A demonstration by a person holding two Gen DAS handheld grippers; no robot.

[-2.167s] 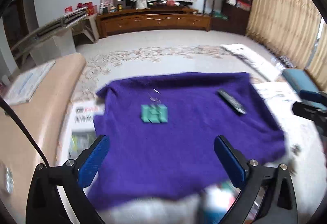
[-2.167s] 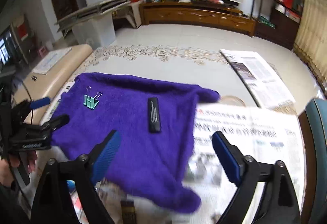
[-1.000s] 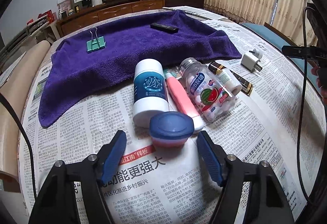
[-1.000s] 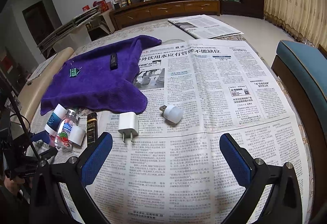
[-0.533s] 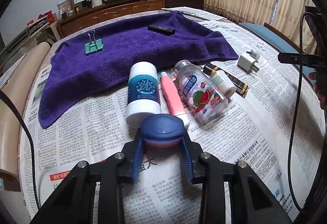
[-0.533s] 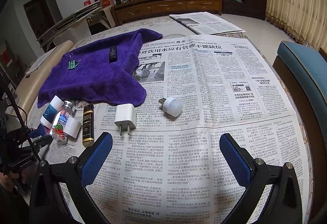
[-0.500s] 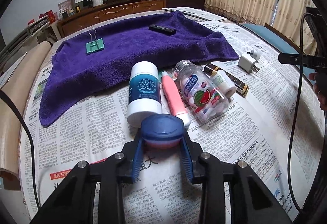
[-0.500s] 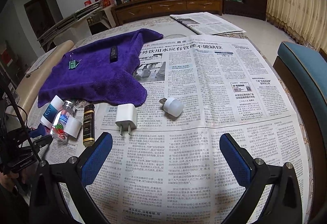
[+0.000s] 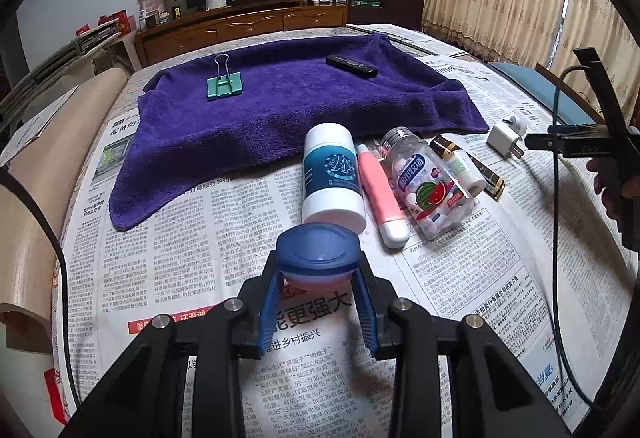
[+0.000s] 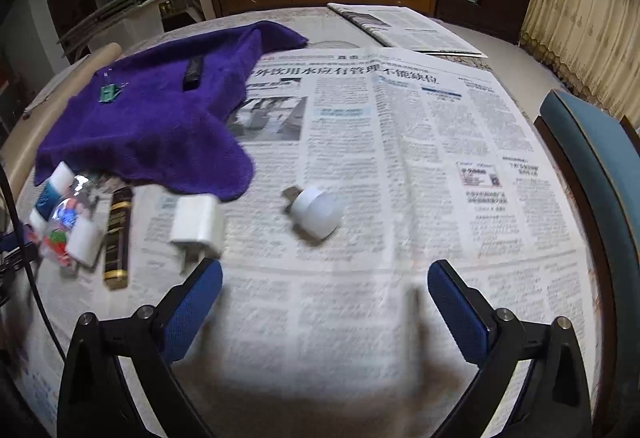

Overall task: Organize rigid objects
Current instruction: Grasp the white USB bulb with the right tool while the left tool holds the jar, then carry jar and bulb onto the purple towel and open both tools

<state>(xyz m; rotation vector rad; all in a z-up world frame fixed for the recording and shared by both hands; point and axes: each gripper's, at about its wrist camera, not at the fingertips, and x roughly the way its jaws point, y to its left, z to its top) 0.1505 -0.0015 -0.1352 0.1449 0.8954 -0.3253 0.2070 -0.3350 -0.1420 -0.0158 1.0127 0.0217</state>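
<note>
Jar (image 9: 318,253) clamped between left gripper (image 9: 318,280) pads on newspaper (image 9: 168,238), just beside white bottle (image 9: 331,174). Looks light, stiff, smooth plastic; best held low on sides. Right gripper (image 10: 325,296) spread wide, empty, near charger (image 10: 198,224).

We count one purple terry towel (image 9: 304,110). On it lie one green metal binder clip (image 9: 225,85) and one slim black remote (image 9: 351,65). Just beside the towel's near edge we count two white plug adapters (image 10: 198,224) (image 10: 318,212) and five small containers.
</note>
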